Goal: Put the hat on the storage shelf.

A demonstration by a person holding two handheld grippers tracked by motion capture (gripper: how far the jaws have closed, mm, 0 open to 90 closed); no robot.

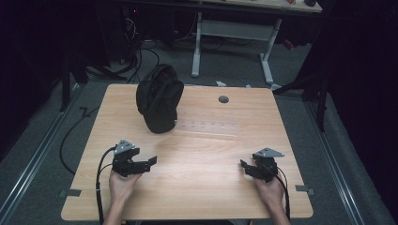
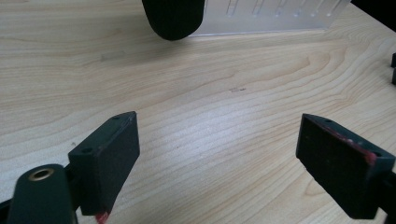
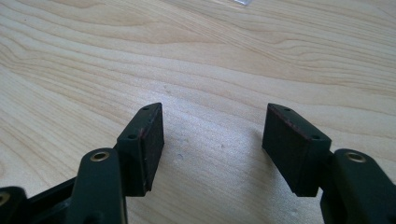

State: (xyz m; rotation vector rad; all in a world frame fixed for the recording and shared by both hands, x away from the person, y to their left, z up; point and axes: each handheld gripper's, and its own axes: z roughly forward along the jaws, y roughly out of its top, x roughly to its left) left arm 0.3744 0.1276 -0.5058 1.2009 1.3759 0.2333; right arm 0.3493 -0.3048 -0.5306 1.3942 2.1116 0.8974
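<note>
High view: black bag (image 1: 159, 97) stands upright on the far left part of the table (image 1: 202, 187), a clear plastic rack (image 1: 209, 126) lying flat just beside it on the right. Left hand-held gripper (image 1: 151, 161) and right hand-held gripper (image 1: 244, 165) rest low at the near edge, well apart from the bag. Nothing touched yet; looks like the very start, all the handling still to do.

Left gripper view: jaws spread, nothing between them, bare wood below. Bag's rounded bottom (image 2: 173, 18) ahead, rack edge (image 2: 275, 16) beside it.

Right gripper view: right hand-held gripper (image 3: 212, 130) released, jaws apart, empty, just table grain (image 3: 196, 56). Likely next: reach to the bag.
</note>
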